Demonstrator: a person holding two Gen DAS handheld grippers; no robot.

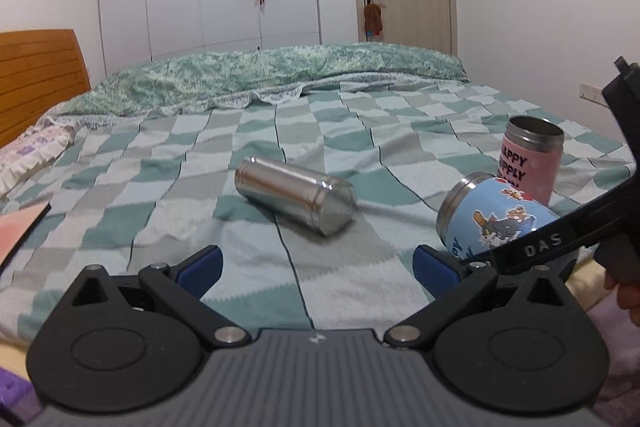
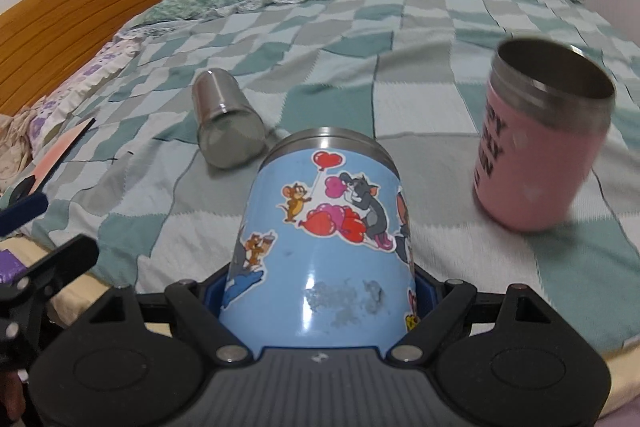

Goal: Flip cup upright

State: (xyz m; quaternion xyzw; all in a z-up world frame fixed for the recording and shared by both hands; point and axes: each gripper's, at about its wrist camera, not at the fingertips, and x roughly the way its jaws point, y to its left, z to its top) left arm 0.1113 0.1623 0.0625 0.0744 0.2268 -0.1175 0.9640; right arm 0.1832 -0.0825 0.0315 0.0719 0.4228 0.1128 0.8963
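Bed (image 1: 280, 147): it carries an upright pink cup (image 2: 540, 147) and a steel cup (image 1: 294, 199) on its side.
Blue cup (image 2: 324, 227): tilted, mid-flip; you likely rotate next, base down.
Right gripper (image 2: 320, 291): clamped around blue cup.
Left gripper (image 1: 316, 263): spread wide, holding nothing.

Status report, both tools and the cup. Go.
Right tool shut on blue cup, tilted. Left tool open, empty. Pink cup upright, steel cup lying; neither blocking.

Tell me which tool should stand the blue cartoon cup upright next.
Right. The right tool is clamped on the blue cup, tilted above the bed. The left tool is open, holding nothing.
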